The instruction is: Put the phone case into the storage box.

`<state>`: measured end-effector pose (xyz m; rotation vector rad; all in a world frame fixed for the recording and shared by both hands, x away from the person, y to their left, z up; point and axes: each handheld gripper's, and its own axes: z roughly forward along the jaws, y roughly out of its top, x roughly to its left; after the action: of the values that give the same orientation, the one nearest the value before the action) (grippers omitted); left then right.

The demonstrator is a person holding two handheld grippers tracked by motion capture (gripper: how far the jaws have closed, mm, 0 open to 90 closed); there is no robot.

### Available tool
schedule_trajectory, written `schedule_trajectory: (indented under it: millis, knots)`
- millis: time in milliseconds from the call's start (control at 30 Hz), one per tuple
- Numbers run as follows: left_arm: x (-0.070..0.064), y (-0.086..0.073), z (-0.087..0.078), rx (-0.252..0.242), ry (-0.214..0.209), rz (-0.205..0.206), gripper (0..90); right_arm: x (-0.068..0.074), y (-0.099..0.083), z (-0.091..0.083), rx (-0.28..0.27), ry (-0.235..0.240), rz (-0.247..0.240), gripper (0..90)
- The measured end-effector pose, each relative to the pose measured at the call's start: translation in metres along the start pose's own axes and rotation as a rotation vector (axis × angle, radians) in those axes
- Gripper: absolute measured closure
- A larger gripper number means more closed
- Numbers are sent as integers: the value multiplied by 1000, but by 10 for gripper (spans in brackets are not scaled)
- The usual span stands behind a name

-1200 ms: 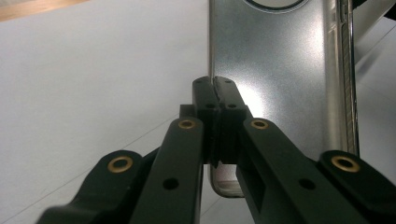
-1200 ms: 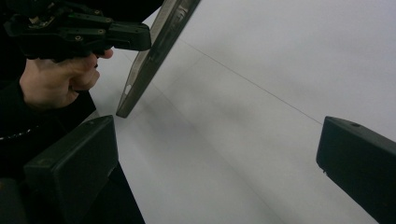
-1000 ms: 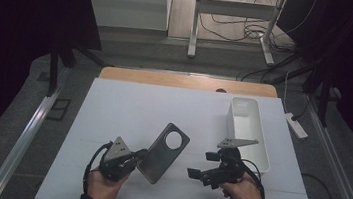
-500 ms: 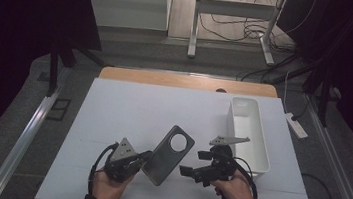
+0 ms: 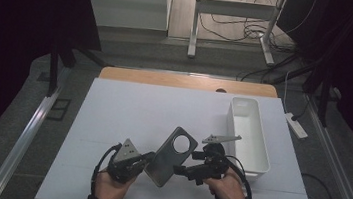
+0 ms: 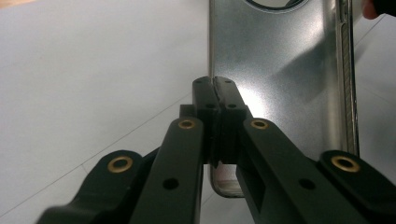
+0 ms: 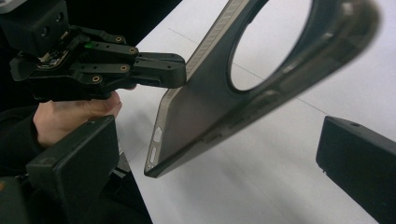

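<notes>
Grey phone case (image 5: 172, 156) is hanging clamped in our left gripper (image 5: 143, 161) by its edge alone. Our right gripper (image 5: 180, 170), jaws apart, is sitting at the case's 3 o'clock; we are risking knocking it loose.

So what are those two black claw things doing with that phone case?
A person holds a gripper in each hand. The left gripper is pinched shut on one edge of a grey phone case with a big round camera hole, holding it tilted above the white table. The right gripper is open, its jaws on either side of the case's other edge. A white bin sits nearby.
</notes>
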<state>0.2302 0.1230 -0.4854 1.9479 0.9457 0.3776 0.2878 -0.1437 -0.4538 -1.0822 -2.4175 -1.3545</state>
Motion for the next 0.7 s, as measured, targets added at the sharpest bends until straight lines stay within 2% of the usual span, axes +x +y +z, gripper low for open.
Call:
schedule_trajectory:
  millis: [200, 533, 700]
  knots:
    - [-2, 0, 1, -2, -9, -3, 890, 2, 1, 7, 20, -16, -13, 0]
    - [-4, 1, 2, -4, -19, -6, 890, 4, 4, 17, 34, -16, -18, 0]
    - [-4, 1, 2, -6, -25, -8, 890, 3, 5, 21, 47, 1, 7, 0]
